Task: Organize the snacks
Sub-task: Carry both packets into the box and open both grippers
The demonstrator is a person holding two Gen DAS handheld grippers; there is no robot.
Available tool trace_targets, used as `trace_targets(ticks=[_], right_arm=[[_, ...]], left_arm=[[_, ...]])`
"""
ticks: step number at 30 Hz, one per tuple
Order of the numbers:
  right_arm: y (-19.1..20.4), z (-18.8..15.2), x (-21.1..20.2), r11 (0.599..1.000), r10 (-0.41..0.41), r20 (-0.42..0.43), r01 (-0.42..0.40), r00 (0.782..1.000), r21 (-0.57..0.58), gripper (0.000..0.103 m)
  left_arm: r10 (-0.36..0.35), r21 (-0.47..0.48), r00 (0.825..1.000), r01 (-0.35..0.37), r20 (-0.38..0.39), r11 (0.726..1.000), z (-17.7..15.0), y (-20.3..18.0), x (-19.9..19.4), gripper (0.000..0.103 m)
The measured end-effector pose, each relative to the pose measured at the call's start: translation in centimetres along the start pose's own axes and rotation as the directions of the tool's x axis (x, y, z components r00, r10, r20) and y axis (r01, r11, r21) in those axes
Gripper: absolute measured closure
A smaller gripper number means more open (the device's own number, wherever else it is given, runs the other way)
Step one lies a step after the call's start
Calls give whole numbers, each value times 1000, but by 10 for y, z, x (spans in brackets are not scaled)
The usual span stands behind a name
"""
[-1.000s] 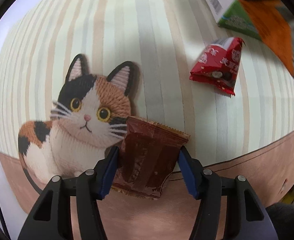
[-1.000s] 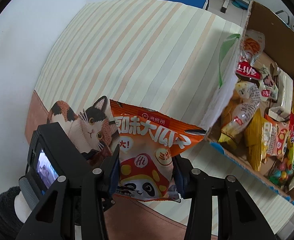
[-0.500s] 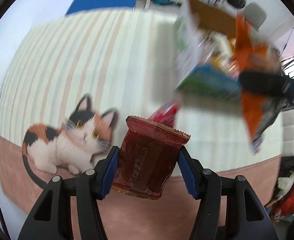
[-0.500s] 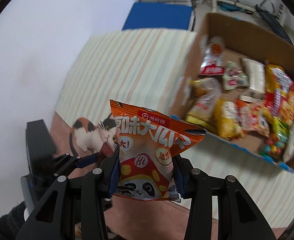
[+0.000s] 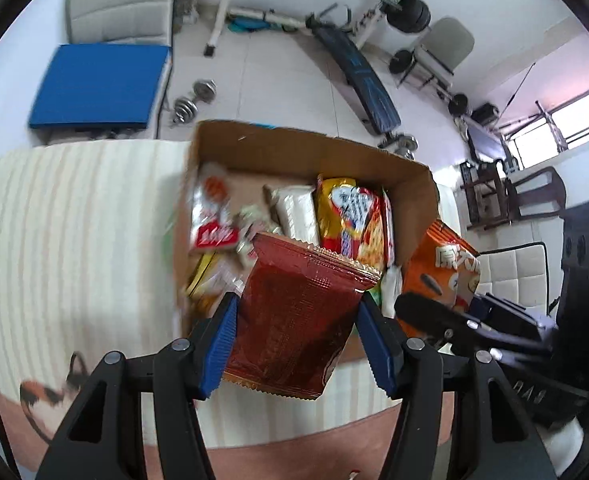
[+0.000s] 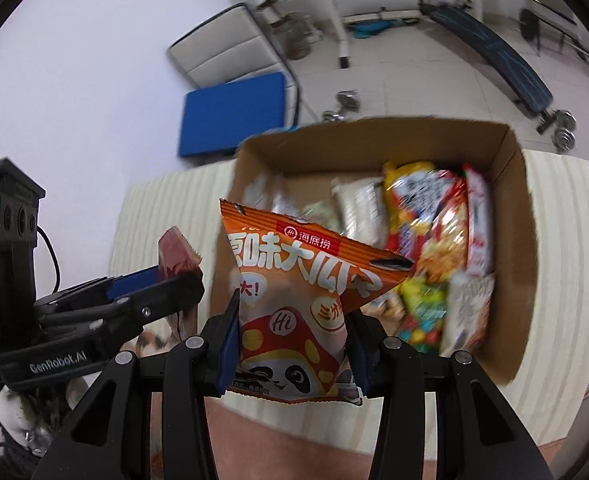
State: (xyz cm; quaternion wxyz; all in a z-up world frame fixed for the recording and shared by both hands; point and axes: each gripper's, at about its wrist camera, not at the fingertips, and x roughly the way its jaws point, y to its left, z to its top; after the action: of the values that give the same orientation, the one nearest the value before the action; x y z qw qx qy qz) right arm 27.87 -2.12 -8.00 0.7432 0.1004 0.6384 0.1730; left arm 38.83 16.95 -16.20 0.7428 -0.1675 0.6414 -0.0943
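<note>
My left gripper [image 5: 299, 334] is shut on a dark red snack packet [image 5: 298, 316] and holds it in the air just before the near wall of a cardboard box [image 5: 294, 148] full of snack bags. My right gripper [image 6: 292, 344] is shut on an orange snack bag with a panda [image 6: 294, 300], also in front of the same box [image 6: 506, 208]. In the left wrist view the orange bag [image 5: 442, 268] and right gripper [image 5: 426, 312] are at the right. In the right wrist view the left gripper [image 6: 174, 284] with the red packet [image 6: 176, 252] is at the left.
The box stands on a striped cloth with a cat picture [image 5: 42, 392] over a table. Behind it lie a blue mat [image 5: 98, 84], a weight bench [image 5: 358, 76], dumbbells [image 5: 194, 100] and chairs [image 5: 446, 48] on a tiled floor.
Both grippers have risen and swung towards the box with their packets still held. The box now fills the middle of both views; the cat picture has dropped to the lower left.
</note>
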Motion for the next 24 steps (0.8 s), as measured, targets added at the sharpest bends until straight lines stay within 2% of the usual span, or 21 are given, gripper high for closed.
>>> trace_targets(ticks=[4,10,18,19,21,22,24], right_arm=[[-23,37,28,999,-36,-30,37,999,35,55],[-42,75,76,994,-97,-97,102,991,46,55],[-63,101,120,988,-132,-161,143,978,58,54],[-65,101,123,989,-127,-168,139,978,60,51],[-68,103,131,987,-132,-184,147,974,67,33],[-70,104,134,986,-134,-193,150,972,71,20],[-73,104,136,986,-132,-189,148,973,72,18]], left_arm=[[12,-35,998,-15,-66,999,46,-2,36,47],[46,-72,990,-56,-133,996,89,8,79,47],[85,-61,972,-101,-218,993,101,11,121,45],[97,-61,968,-114,-232,992,101,13,126,45],[101,-64,964,-120,-245,991,101,14,132,45],[100,-63,964,-119,-248,991,100,14,135,45],[119,-60,963,-137,-243,989,100,14,135,45]])
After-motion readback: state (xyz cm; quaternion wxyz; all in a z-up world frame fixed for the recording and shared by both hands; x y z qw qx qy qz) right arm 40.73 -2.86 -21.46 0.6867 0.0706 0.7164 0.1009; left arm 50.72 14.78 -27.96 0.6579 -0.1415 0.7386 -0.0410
